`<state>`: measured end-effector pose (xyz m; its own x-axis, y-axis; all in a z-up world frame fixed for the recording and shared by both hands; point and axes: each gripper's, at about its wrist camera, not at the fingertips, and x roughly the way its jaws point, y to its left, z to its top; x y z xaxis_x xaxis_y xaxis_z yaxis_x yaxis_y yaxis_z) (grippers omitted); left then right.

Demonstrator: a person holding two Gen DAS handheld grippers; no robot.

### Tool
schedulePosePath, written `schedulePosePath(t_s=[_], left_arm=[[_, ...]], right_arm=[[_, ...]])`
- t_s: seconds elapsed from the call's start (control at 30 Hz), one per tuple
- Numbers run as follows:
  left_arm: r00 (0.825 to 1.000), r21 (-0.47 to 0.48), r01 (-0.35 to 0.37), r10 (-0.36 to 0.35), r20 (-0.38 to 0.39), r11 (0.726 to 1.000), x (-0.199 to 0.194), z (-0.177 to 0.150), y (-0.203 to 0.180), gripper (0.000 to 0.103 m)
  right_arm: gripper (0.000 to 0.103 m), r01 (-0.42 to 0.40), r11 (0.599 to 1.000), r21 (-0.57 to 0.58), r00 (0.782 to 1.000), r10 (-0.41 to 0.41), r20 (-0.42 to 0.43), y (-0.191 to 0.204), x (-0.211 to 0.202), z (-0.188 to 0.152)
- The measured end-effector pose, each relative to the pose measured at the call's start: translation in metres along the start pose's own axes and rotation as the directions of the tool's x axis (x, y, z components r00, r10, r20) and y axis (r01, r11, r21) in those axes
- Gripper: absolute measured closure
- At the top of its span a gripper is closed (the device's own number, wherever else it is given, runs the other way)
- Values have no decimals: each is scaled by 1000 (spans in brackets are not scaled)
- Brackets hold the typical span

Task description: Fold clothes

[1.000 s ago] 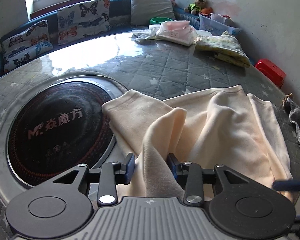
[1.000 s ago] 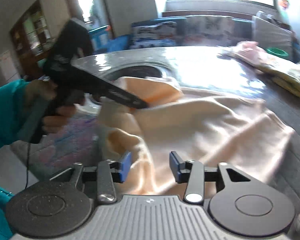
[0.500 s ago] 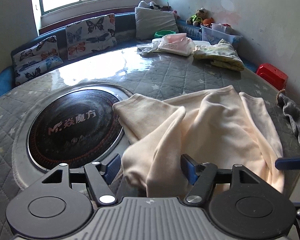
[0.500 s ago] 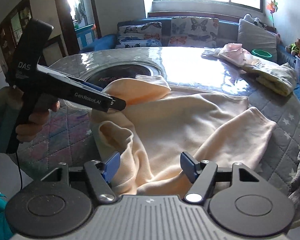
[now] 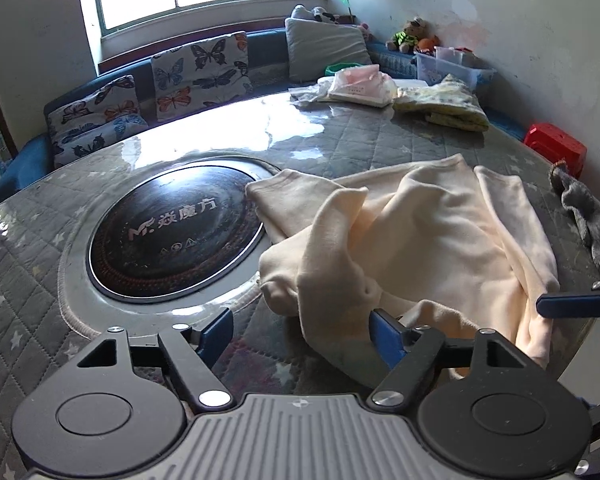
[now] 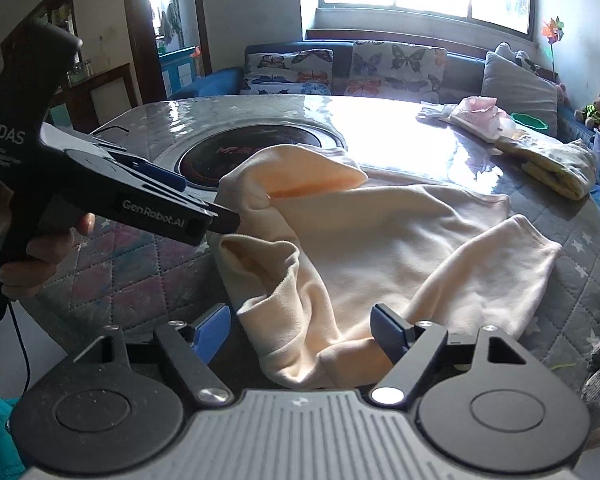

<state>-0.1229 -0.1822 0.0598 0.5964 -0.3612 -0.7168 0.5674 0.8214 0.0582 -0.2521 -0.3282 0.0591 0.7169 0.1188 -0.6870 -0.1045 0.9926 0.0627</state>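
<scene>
Cream fleece garment [image 5: 432, 236], one piece, lies rumpled on the near right part of a round table [image 5: 340, 140] covered with grey quilted cloth under a clear sheet. Its near edge bunches up just in front of both grippers.

Two grippers are in view. The left gripper [image 5: 302, 330] has its jaws opening, already wide, with a fold of the garment lying between the blue pads but not pinched. The right gripper [image 6: 300, 330] is likewise opening wide, garment between its pads, nothing gripped. In the right wrist view a hand [image 6: 40, 252] holds the left gripper's black handle at the left edge; that gripper's tip meets a raised fold of the garment, so its fingertips are hard to make out there.

One dark round hotplate [image 5: 176, 232] is set into the table's middle; the garment's far left corner overlaps its rim. At the far side lie two folded piles, one pink and white [image 5: 360, 86], one yellow patterned [image 5: 444, 106]. A grey cloth [image 5: 588, 216] hangs at the right edge, partly cut off. Three butterfly cushions [image 5: 200, 70] and one grey pillow [image 5: 324, 52] line a bench under the window.
</scene>
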Motion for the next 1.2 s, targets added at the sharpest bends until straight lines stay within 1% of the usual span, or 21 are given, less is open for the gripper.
schedulePosePath(t_s=[0.27,0.4,0.53,0.67,0.83,0.9,0.97,1.03,1.07,1.13,1.2], left_arm=[[1000,-9,8,-8,12,1000,7,17,5,23],[1000,-22,16,-17,-1,1000,20,25,9,23],[999,-34,47,-48,-15,998,34,30,14,23],[995,-84,98,-100,-28,992,42,40,24,23],[989,-158,147,-148,1,976,45,57,43,23],[989,-183,148,-149,7,972,49,65,50,24],[991,-194,133,-136,-1,972,60,73,54,24],[991,-195,124,-129,-14,973,73,78,56,33],[992,-194,117,-124,-22,974,81,80,57,36],[992,-190,109,-119,-41,976,97,81,59,49],[990,-188,117,-130,-59,975,111,80,60,53]], right_arm=[[24,5,1000,-17,1000,-4,19,-2,-2,15],[24,16,1000,-2,1000,-16,16,-10,6,24],[24,30,999,30,999,-31,13,-29,20,35],[24,47,997,58,999,-47,9,-46,36,46],[24,70,992,101,997,-71,3,-68,56,54],[24,68,990,120,998,-68,-7,-77,64,55],[24,76,990,121,997,-75,-16,-82,69,55],[24,82,989,126,997,-79,-25,-87,74,54],[24,80,988,133,997,-76,-29,-89,77,53],[24,77,987,142,997,-72,-36,-93,80,52],[24,75,987,144,997,-70,-40,-95,83,50]])
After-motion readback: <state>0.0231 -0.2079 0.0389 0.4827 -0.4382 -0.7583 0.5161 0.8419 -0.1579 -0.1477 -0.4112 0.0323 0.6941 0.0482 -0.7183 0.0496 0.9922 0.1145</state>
